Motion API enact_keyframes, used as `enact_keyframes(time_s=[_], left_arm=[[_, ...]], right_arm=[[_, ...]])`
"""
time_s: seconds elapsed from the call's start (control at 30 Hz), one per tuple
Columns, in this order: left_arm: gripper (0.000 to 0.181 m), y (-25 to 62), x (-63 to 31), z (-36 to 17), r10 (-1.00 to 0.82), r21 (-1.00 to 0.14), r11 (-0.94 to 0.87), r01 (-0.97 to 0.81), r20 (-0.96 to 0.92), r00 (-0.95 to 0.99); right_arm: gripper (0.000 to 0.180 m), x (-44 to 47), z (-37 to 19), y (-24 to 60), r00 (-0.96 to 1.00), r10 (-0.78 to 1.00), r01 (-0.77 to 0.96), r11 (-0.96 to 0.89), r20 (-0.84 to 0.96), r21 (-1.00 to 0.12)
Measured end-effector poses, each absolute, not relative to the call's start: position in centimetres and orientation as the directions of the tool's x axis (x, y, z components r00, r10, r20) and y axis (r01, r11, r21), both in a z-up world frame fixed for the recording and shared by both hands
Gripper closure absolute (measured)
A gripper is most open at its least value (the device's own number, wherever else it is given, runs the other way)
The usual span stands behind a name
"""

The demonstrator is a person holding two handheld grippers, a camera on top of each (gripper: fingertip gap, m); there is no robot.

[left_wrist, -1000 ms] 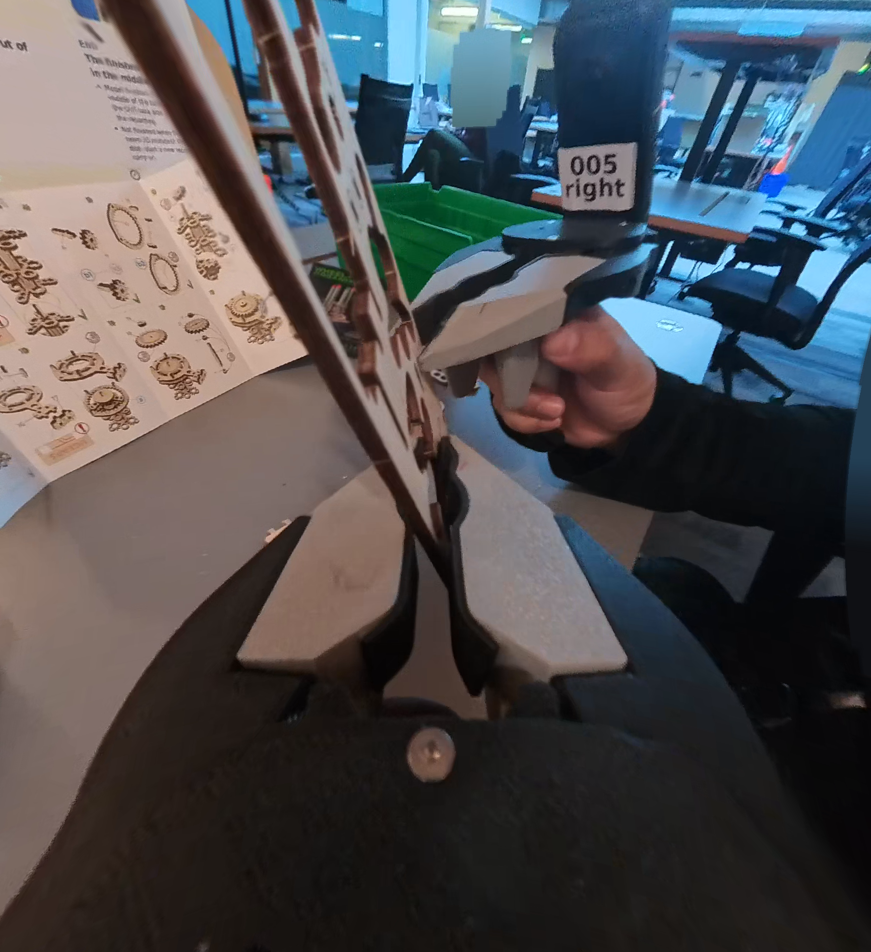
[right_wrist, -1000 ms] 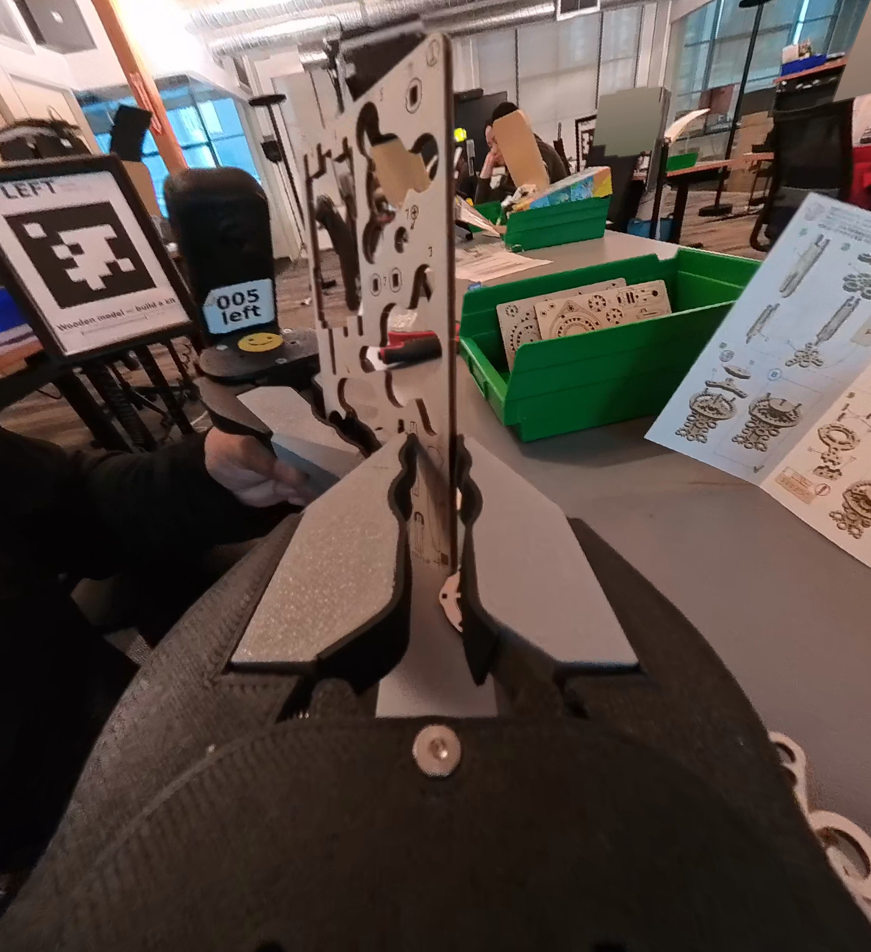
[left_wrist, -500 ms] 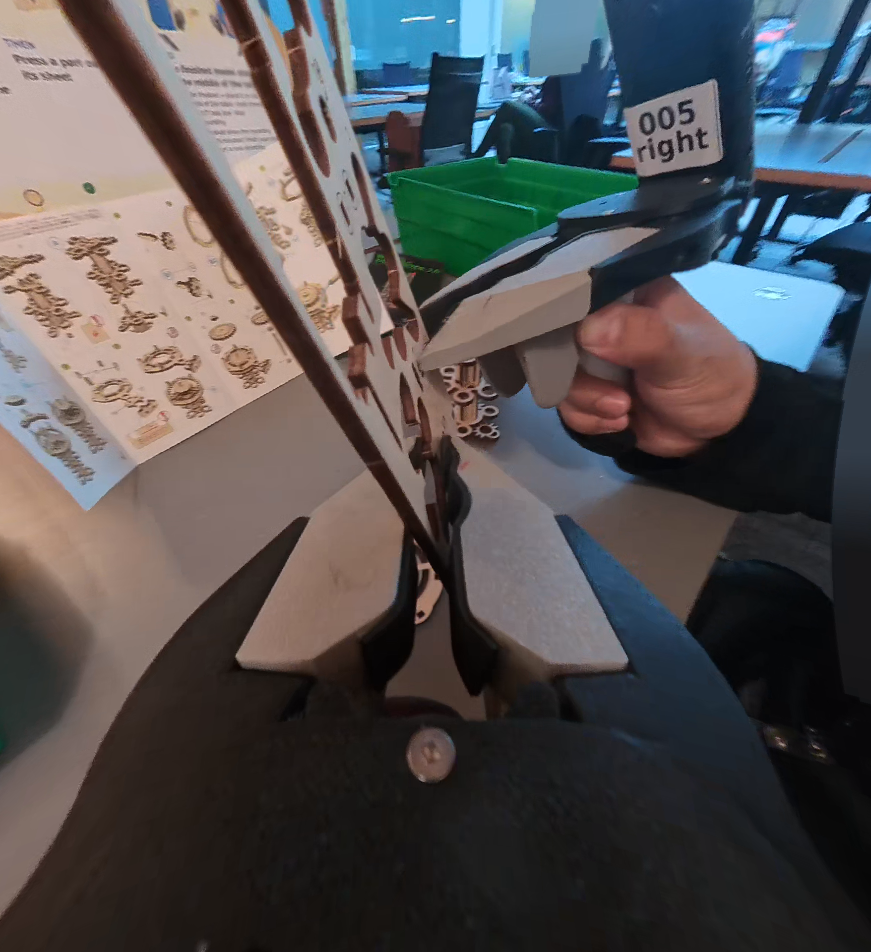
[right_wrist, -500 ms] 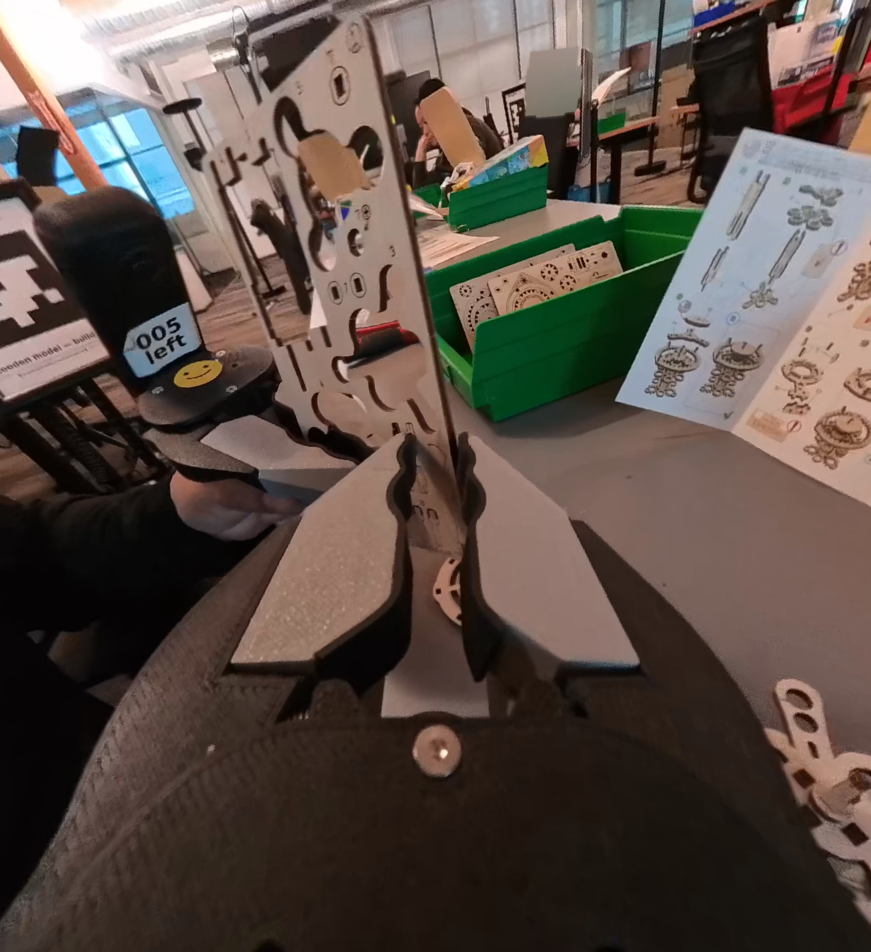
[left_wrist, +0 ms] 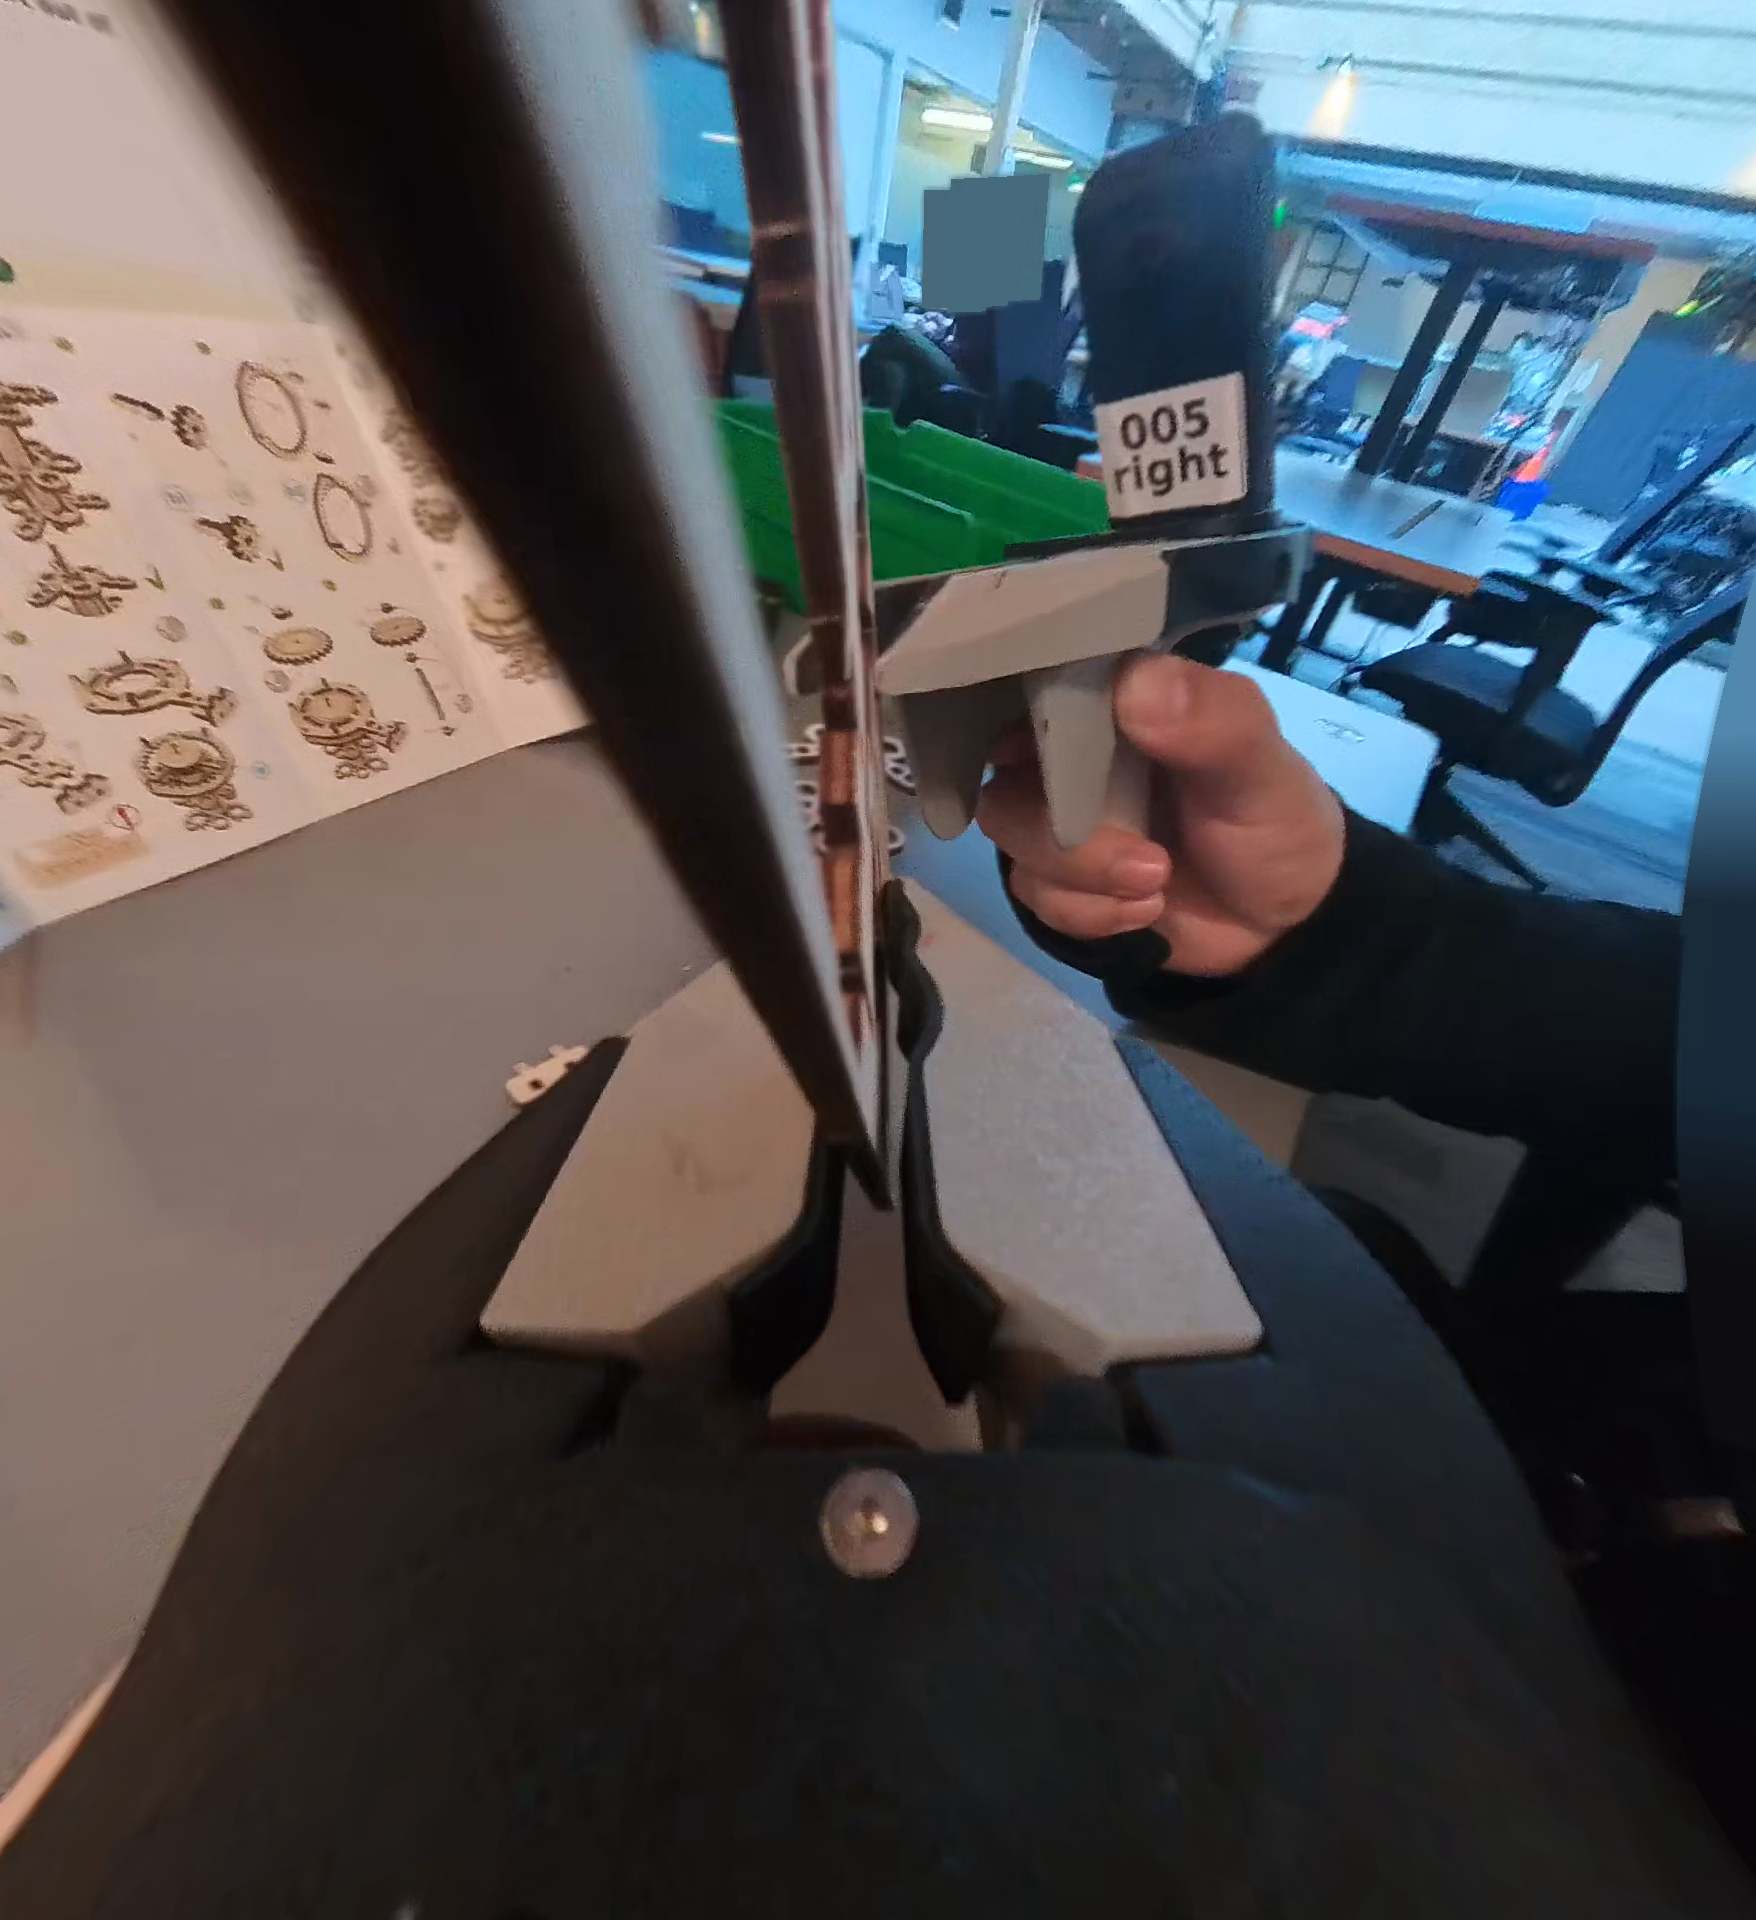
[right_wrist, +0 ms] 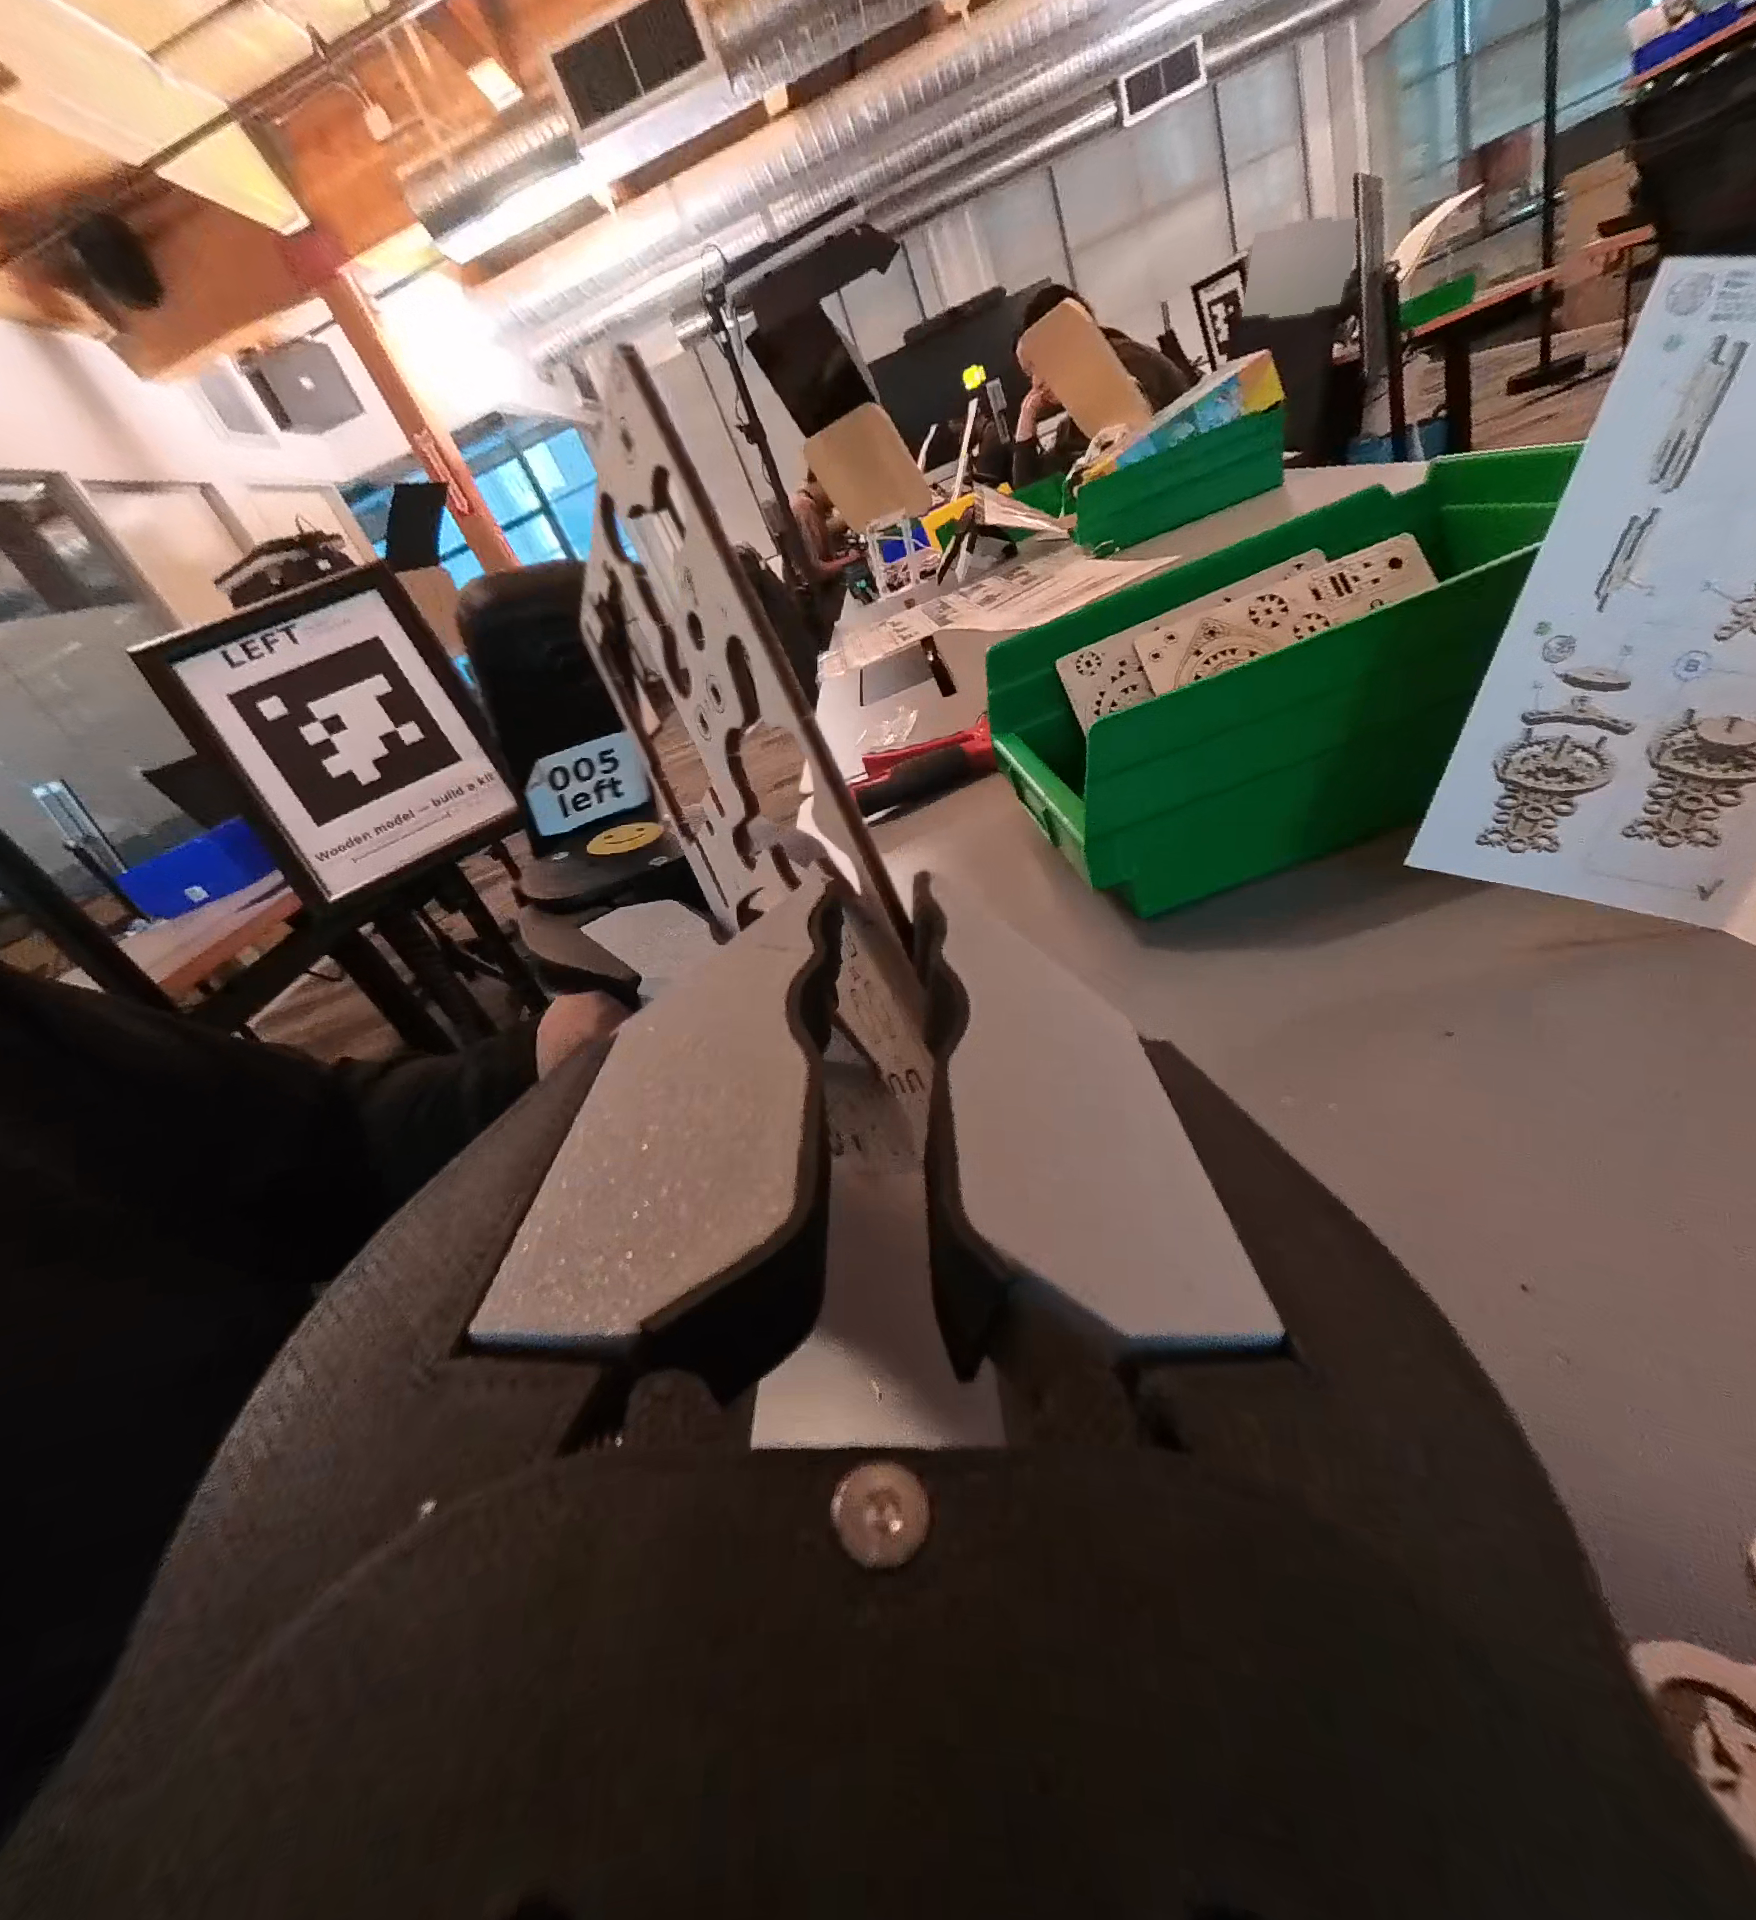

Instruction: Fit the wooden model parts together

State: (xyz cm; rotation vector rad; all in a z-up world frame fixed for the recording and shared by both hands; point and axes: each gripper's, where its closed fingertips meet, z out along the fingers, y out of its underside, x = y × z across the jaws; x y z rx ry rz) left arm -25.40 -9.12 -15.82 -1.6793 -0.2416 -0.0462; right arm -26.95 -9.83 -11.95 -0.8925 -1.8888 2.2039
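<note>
A: Left wrist view first, from the left edge. What borders the working room?

B: The instruction sheet (left_wrist: 178, 540) stands across the upper left, with bare grey table (left_wrist: 282, 1039) below it. The wooden sheet (left_wrist: 583, 582) rises steeply through the centre, edge-on to the camera and blurred at the top. A green bin (left_wrist: 915, 499) sits behind it, and the right edge is dark.

A: And the hand?

B: Right of centre, a hand (left_wrist: 1186, 821) in a black sleeve wraps the handle of the right gripper (left_wrist: 889, 644), whose tip meets the wooden sheet's far face.

A: The left gripper (left_wrist: 869, 1039)?

B: Clamped on the wooden sheet's lower edge, both pads pressing it.

A: Now the right wrist view.

B: At left a framed marker sign (right_wrist: 344, 738), then the left gripper's handle (right_wrist: 583, 769) partly behind the wooden sheet (right_wrist: 708, 707), which leans toward the upper left. The right gripper (right_wrist: 874, 966) grips its bottom corner, jaws nearly together. Open grey table (right_wrist: 1425, 1091) spreads rightward to the green bin (right_wrist: 1217, 790) holding more wooden sheets, and the instruction sheet (right_wrist: 1663, 623) stands at the right edge. Loose wooden pieces (right_wrist: 1747, 1725) lie in the bottom right corner.
</note>
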Motion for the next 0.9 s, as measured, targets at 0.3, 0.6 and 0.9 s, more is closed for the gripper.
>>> enact_keyframes(time_s=[0.3, 0.6, 0.9], left_arm=[[0.18, -9.07, -24.63, -14.88, 0.062, -0.951, -0.083, 0.297, 0.292, 0.954], [0.18, -9.42, -24.91, -14.65, 0.073, -0.953, -0.077, 0.292, 0.287, 0.955], [0.178, -9.3, -25.17, -14.94, 0.113, -0.96, -0.097, 0.262, 0.251, 0.961]], right_arm=[[0.171, -26.34, -11.46, -9.65, -0.857, 0.447, 0.212, -0.149, -0.257, -0.966], [0.167, -26.59, -12.01, -10.16, -0.851, 0.465, 0.213, -0.117, -0.243, -0.97], [0.166, -26.93, -12.06, -10.15, -0.839, 0.467, 0.239, -0.147, -0.28, -0.96]])
